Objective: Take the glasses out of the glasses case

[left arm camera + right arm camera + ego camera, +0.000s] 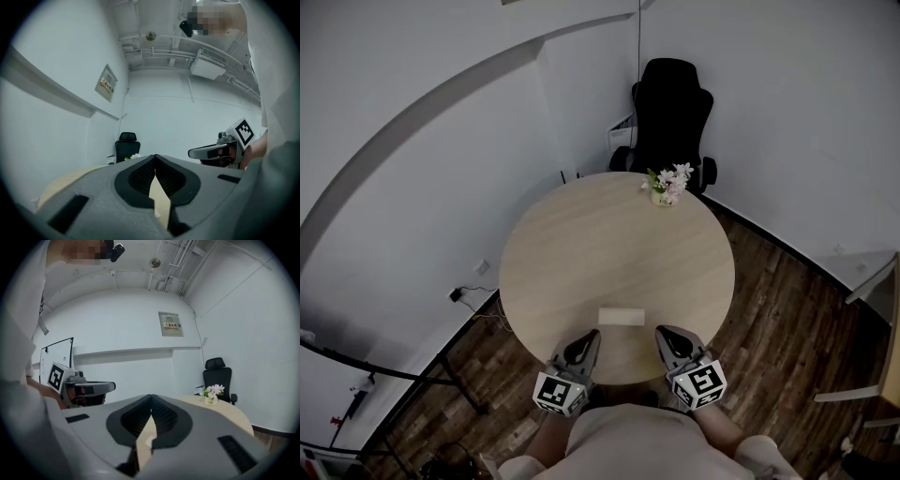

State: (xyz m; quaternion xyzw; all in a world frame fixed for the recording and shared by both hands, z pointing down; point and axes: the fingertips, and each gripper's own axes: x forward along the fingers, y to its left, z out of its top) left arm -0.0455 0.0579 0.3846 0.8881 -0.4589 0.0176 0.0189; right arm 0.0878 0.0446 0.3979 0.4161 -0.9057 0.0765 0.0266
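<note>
Glasses case (621, 317) near the table's (581, 244) six-o'clock rim, within easy reach; left gripper (591, 337) at its seven, right gripper (666, 336) at its five, both pressed together and empty, seemingly poised to approach.

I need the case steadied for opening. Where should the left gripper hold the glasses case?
Probably by its left short end, approached from the near left: the glasses case lies flat, its long side running left to right, that end facing the left gripper, whose shut jaws must open first.
</note>
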